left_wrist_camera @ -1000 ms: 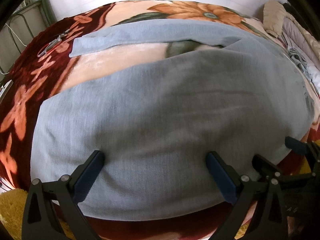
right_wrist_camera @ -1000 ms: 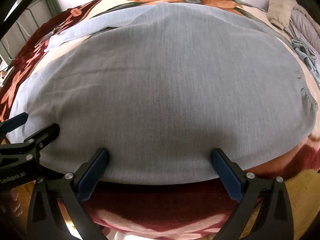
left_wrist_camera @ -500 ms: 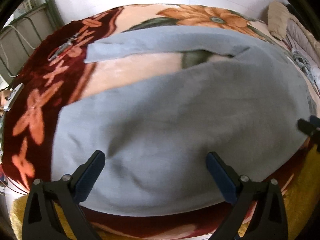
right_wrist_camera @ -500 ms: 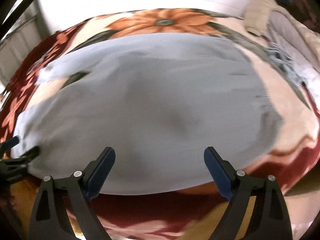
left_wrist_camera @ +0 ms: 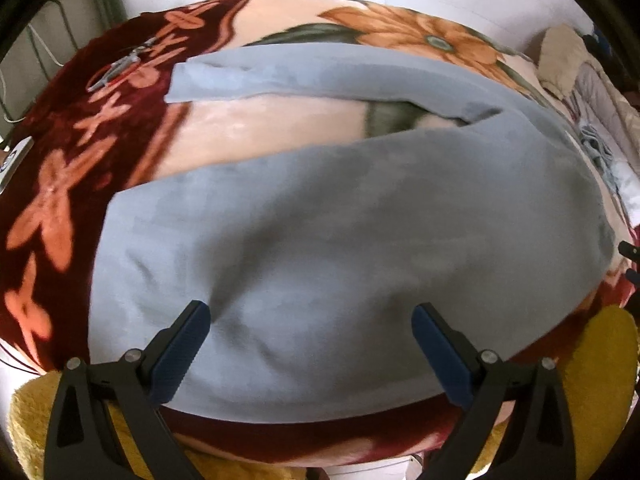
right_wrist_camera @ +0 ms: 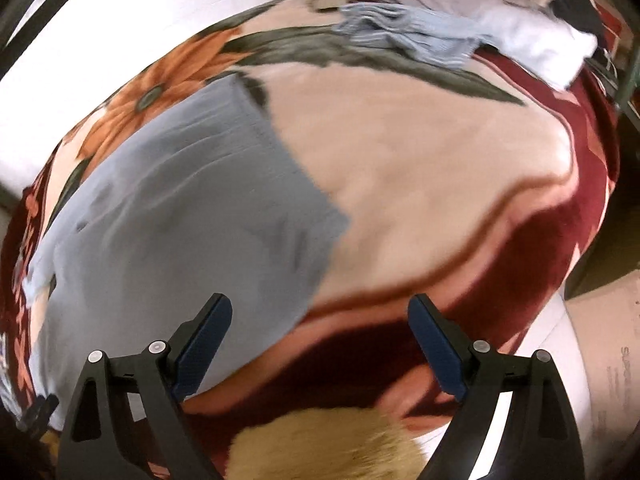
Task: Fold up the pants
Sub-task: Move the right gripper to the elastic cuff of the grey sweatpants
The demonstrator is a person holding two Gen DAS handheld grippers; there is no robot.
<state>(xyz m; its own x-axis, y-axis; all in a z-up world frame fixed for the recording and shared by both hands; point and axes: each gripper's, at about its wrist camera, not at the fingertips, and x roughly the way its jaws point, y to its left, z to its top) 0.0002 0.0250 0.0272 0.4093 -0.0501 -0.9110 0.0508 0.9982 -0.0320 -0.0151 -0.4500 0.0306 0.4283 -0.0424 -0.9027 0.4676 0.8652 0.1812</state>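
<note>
You are holding the left gripper (left_wrist_camera: 310, 344) released over the near edge of the grey pants (left_wrist_camera: 340, 248), its two blue pads spread wide with cloth under the gap and nothing pinched. The pants are lying flat on the flowered blanket (left_wrist_camera: 248, 136), one leg stretching to the far left, the other leg spread broad at the near side. Your right gripper (right_wrist_camera: 320, 344) is also hanging released, jaws wide and grasping nothing, over the waistband end of the pants (right_wrist_camera: 192, 216) and the dark red border of the blanket (right_wrist_camera: 420, 184). A pile of clothes (right_wrist_camera: 432, 32) is sitting at the far right.
</note>
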